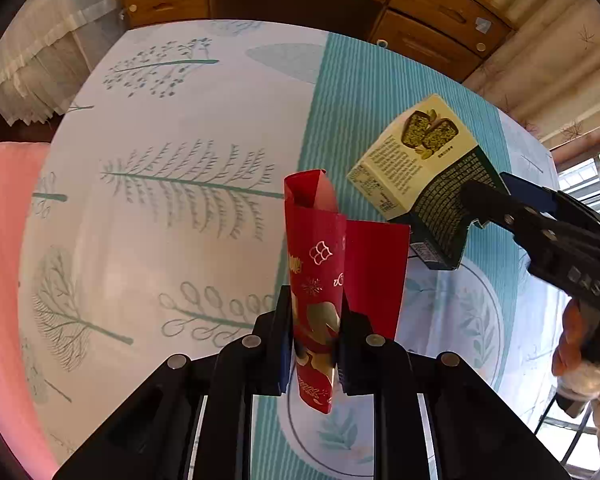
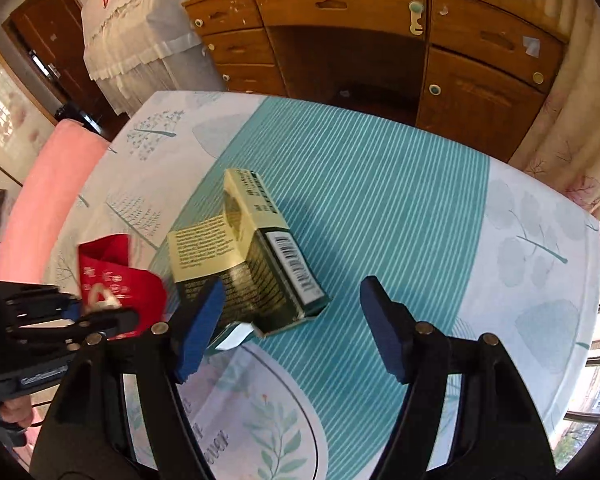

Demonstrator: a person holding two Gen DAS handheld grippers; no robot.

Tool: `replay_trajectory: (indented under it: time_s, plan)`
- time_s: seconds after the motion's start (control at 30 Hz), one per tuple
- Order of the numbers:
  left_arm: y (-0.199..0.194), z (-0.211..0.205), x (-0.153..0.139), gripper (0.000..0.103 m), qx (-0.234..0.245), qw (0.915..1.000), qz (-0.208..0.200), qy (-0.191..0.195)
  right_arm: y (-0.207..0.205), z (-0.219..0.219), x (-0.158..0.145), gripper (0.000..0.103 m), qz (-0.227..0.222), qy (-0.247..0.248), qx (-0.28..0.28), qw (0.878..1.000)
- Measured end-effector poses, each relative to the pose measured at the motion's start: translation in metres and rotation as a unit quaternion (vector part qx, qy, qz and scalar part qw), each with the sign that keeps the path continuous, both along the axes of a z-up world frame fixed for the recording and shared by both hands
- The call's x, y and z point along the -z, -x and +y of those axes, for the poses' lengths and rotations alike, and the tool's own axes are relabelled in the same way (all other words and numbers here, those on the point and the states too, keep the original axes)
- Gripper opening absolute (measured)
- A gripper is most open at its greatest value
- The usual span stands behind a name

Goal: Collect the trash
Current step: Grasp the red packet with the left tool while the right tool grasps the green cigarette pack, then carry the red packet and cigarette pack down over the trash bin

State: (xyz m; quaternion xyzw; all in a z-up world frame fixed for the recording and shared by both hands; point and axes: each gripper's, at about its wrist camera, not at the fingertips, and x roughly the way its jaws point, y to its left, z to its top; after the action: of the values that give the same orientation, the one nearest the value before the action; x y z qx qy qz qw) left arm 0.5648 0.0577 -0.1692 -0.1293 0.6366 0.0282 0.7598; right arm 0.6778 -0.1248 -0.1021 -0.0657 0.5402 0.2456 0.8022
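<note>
- The left gripper [image 1: 315,344] has its jaws pinched narrow on the red wrapper [image 1: 316,280], near the wrapper's lower end. So the rest sticks out past the fingertips, curled into a loose tube. Looks like a thin, floppy foil thing, which is probably why it's clamped low and tight.
- The right gripper [image 2: 292,328] is spread wide with nothing between the pads. Its left pad sits in front of the snack box [image 2: 244,260]'s near corner; can't tell if it's actually touching.
- The box lies on its side on the teal striped band of the tablecloth [image 2: 380,184], just right of the wrapper, an end flap hanging open at the near end. Wide jaws make sense for something that bulky.
- From the left wrist view, the right gripper's fingers [image 1: 484,200] come in from the right, over the box's dark side.
- My guess: one piece of trash is secured, the box is next. Cardboard's empty-looking, so it might crush or slide when squeezed.
- No bin visible anywhere; just the wooden cabinet [image 2: 380,40] at the far side.
</note>
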Motion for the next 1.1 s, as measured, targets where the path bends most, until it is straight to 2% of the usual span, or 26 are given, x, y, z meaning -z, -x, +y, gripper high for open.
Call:
replay_trajectory:
  time_s: [0.03,0.07,0.13,0.27,0.5,0.7,0.87,1.1]
  plan:
    - [0.001,0.001,-0.001,0.017,-0.002,1.0,-0.001,-0.002,-0.002,0.001,0.005,0.059,0.007,0.0,0.004,1.0]
    - [0.003,0.002,-0.002,0.016,-0.006,1.0,-0.001,-0.004,-0.005,0.002,0.009,0.046,0.017,-0.003,0.005,1.0]
    - [0.008,0.005,-0.006,0.016,-0.013,0.9999,-0.001,-0.002,-0.005,0.001,0.013,0.036,0.031,-0.032,0.005,0.999]
    - [0.019,0.009,-0.018,0.016,-0.021,0.9997,-0.01,-0.001,0.012,0.004,0.006,0.028,0.012,-0.036,0.001,0.999]
    - [0.045,0.01,-0.05,0.016,-0.009,0.9993,-0.035,-0.008,0.067,-0.003,-0.022,0.026,-0.012,-0.035,0.006,0.999]
    - [0.096,0.013,-0.086,0.016,0.012,0.998,-0.062,0.006,0.139,-0.011,-0.062,0.026,-0.053,-0.033,0.025,0.998]
    - [0.153,0.015,-0.118,0.016,0.038,0.9954,-0.086,0.016,0.22,-0.021,-0.097,0.026,-0.089,-0.023,0.06,0.994]
    - [0.261,0.024,-0.161,0.016,0.09,0.9882,-0.121,0.024,0.359,-0.015,-0.135,0.026,-0.137,-0.011,0.12,0.983]
